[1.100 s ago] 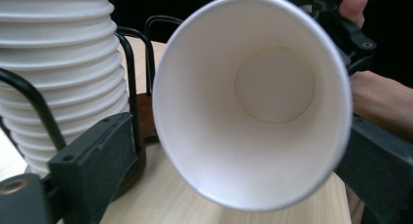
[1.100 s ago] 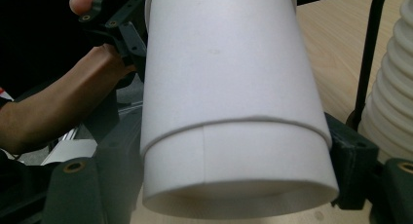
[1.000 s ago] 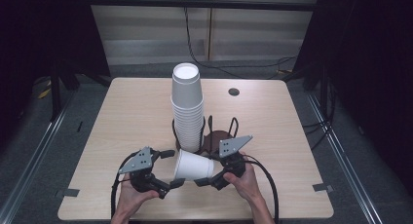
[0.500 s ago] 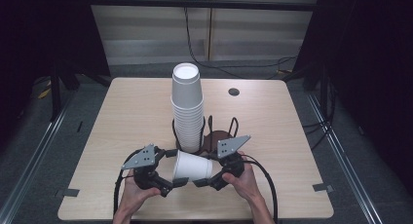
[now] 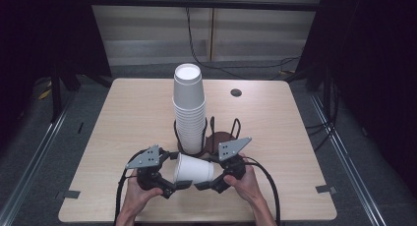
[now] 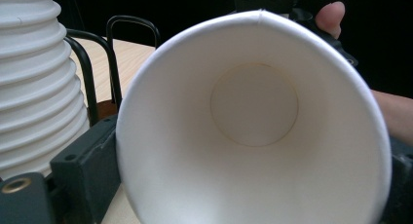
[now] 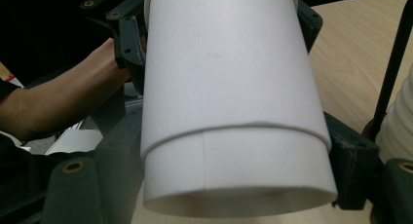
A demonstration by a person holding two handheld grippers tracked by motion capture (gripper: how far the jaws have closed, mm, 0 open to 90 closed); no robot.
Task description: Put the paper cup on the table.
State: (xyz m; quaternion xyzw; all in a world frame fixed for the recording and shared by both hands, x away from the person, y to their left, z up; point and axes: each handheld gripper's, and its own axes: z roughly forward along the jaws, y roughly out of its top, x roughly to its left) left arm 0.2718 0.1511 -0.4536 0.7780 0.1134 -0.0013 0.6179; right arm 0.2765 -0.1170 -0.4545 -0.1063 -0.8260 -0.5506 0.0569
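No writing or brand reads on anything here. The left gripper (image 5: 169, 186) has its jaws closed on the rim end of the white cup (image 5: 193, 168) — 2 nested, lying sideways above the desk's (image 5: 295, 137) near edge. The right gripper (image 5: 209, 184) clamps the base end. Behind stands the cup stack (image 5: 189, 113) in its wire holder (image 5: 223, 132).

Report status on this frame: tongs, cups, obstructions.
Left tongs and right tongs both shut on nested paper cups, held sideways. Cup stack in wire holder close behind.
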